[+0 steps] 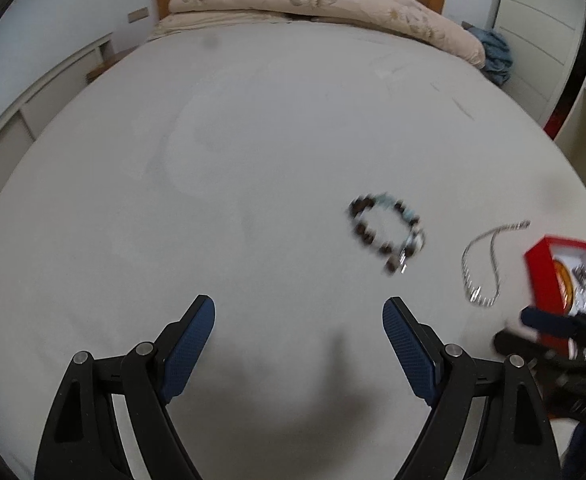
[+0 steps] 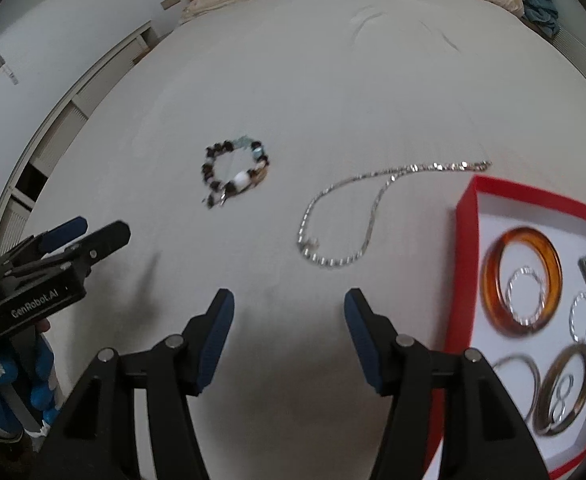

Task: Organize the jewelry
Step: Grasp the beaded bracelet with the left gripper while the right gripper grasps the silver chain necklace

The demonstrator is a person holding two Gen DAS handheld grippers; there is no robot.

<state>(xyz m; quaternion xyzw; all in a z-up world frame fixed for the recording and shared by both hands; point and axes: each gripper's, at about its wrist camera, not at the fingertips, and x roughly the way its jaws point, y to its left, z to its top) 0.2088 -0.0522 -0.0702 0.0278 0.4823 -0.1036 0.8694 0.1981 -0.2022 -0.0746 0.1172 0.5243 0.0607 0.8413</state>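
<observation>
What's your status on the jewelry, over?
Left gripper and right gripper open, empty. Silver chain and beaded bracelet on bed, outside red box. Nothing blocking.

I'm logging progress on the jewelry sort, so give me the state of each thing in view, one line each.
left gripper: open, holding nothing
right gripper: open, holding nothing
beaded bracelet: loose on the bed, outside the box
silver chain necklace: loose on the bed, beside the box
red box: open, no lid on it
amber bangle: in the box
silver rings: in the box
</observation>
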